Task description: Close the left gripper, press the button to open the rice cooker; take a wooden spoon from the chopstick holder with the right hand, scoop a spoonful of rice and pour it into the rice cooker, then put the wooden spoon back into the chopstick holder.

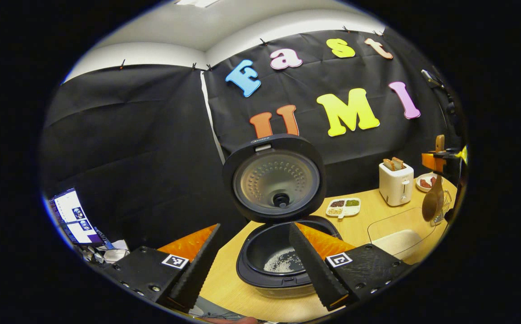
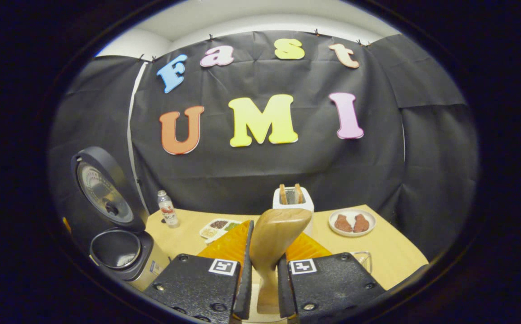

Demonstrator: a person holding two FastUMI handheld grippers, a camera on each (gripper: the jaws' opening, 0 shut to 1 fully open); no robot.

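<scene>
Rice cooker (image 1: 283, 252) on the bench (image 1: 368, 220), lid up, white rice in its dark pot, left hand-held gripper (image 1: 255, 261) spread wide and empty, right hand-held gripper (image 2: 262, 279) clamped on smooth pale wooden spoon (image 2: 276, 243) handle, held upright above the bench.

Each gripper, the left gripper (image 1: 255, 263) and the right gripper (image 2: 262, 279), has two black textured housing blocks with dark screws, one square black-and-white marker tag per block, and translucent orange panels behind the fingers.
</scene>
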